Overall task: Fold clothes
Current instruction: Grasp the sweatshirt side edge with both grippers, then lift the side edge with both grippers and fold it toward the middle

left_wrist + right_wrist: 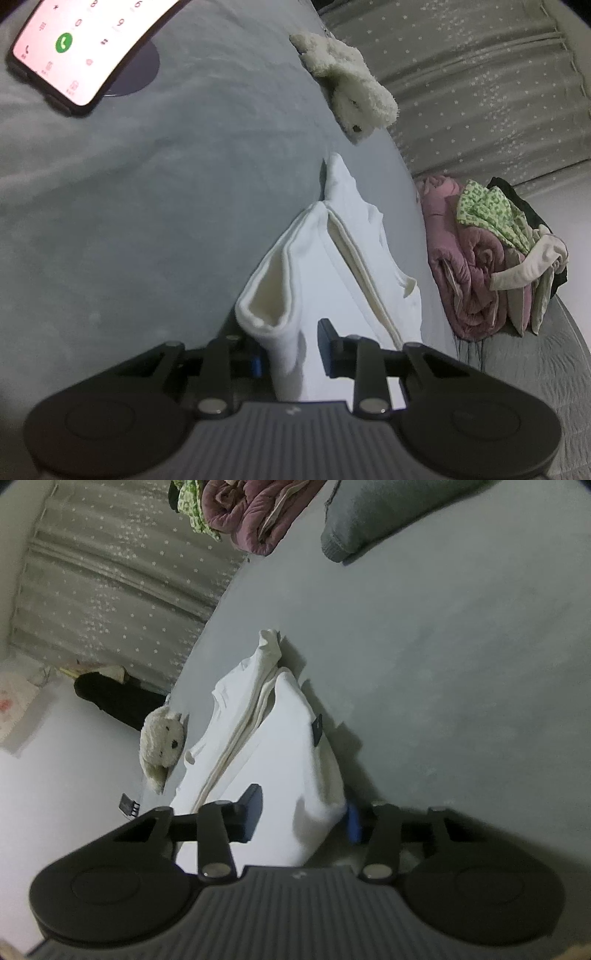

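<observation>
1. A grey bed sheet (147, 221) covered the wide surface and lay faintly creased.
2. Behind it hung a grey curtain (480, 92) dotted with small white stars, falling in soft pleats.
3. A pale, plain floor (55, 775) showed beside the bed.
4. A folded grey blanket (369, 517) lay at the far edge.
5. The light was dim and even, with soft shadows.

Grey bed (147, 221): white garment (343, 258), plush toy (351, 81), probably phone (85, 40).
</observation>
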Demonstrator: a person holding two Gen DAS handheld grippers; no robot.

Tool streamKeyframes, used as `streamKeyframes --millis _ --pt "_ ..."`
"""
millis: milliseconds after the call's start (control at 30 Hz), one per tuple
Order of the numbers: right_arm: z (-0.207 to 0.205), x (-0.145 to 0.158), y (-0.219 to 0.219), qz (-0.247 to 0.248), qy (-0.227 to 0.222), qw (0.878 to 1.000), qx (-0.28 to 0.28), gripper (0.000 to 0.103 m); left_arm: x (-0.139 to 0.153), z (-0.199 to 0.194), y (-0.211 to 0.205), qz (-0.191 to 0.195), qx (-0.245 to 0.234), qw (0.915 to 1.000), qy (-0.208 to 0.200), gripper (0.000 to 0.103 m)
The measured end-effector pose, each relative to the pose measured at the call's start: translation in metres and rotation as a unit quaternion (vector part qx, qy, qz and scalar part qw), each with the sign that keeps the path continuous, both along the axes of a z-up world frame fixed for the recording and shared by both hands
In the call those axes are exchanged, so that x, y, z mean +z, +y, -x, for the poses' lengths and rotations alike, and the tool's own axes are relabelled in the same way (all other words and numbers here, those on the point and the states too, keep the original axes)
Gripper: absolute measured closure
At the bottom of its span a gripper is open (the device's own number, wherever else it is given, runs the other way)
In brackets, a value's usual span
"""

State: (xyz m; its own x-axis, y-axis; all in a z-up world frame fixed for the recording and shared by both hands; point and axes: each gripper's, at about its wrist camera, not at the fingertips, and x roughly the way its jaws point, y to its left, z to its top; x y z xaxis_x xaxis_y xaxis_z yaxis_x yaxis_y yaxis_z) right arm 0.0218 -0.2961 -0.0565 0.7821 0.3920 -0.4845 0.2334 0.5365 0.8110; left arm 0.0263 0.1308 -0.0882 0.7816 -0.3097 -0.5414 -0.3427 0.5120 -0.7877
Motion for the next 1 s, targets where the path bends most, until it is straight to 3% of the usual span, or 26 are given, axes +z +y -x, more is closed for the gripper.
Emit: streamKeyframes --millis 167,433,567,1000 --pt "-0.005 -0.008 -0.004 -0.012 0.004 1.0 -0.002 0.082 -0.001 -0.004 -0.002 -0.005 0.005 1.0 -0.003 0.079" --pt "-0.01 -0.007 -0.001 -0.017 0.0 1.0 0.008 0.085 0.0 -0.007 -0.006 -0.015 0.012 0.9998 0.001 0.087" --pt "-0.011 -0.009 -0.004 -0.022 0.005 1.0 0.008 0.093 0.001 -0.006 -0.006 -0.025 0.011 0.9996 0.006 0.09" --pt "-0.006 0.004 -0.006 -0.022 -0.007 1.0 0.02 0.095 0.019 -0.003 -0.009 -0.055 -0.001 0.9984 0.013 0.094"
